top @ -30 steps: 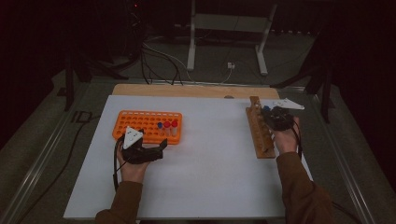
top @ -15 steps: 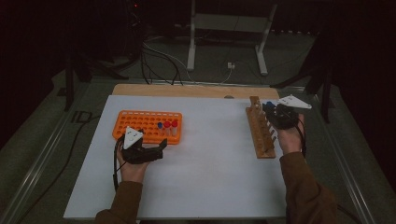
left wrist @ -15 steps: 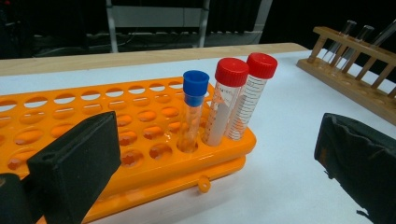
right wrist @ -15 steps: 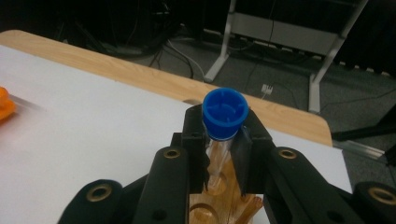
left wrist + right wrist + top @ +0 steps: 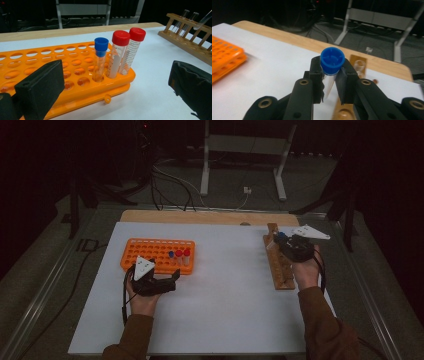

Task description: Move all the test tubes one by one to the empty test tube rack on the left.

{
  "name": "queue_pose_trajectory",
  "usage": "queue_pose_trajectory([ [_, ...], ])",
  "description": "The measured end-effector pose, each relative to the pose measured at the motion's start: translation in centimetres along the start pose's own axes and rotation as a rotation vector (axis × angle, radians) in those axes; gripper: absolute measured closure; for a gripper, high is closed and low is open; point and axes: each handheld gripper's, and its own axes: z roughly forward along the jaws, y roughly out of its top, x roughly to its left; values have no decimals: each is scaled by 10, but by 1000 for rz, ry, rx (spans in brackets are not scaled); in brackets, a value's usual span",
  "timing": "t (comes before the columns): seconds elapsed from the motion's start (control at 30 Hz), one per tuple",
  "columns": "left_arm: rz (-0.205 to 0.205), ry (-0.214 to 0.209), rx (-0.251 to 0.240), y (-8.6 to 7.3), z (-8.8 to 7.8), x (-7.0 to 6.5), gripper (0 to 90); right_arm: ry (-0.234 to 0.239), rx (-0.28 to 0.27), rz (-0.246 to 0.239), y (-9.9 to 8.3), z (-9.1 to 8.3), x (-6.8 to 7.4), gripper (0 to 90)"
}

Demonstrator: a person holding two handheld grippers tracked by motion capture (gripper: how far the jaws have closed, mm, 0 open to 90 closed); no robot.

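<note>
Since a second ago the right tongs (image 5: 280, 241) have risen from the wooden rack (image 5: 280, 265) toward its far end, carrying a blue-capped tube (image 5: 332, 65) clear of its hole; the left tongs (image 5: 170, 279) have not shifted. The right tongs are clamped on the tube just under its cap, so the cap stands above the jaws and the clear body hangs down between them, a little tilted. The tube looks light, stiff, smooth and probably brittle, so I judge the hold below the cap's rim the safest, with gentle pressure. The left tongs stand wide apart and hold nothing, resting on the desk (image 5: 225, 310) just before the orange rack (image 5: 75, 72), where one blue-capped and two red-capped tubes (image 5: 125, 52) stand.
</note>
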Motion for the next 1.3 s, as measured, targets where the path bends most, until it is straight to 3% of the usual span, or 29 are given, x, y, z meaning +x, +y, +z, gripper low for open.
queue_pose_trajectory([
  [0.7, 25, -21, -1, 0, 3, -11, 10, 136, 59, -92, -19, 11, 56, 766],
  [0.93, 27, -33, -12, 2, 2, -16, 11, 181, 71, -101, -24, 13, 72, 766],
  [1.07, 37, -50, -21, 4, 3, -26, 11, 209, 73, -103, -25, 14, 80, 766],
  [1.3, 112, -85, -6, 8, 11, -51, 16, 256, 80, -114, -24, 14, 95, 766],
])
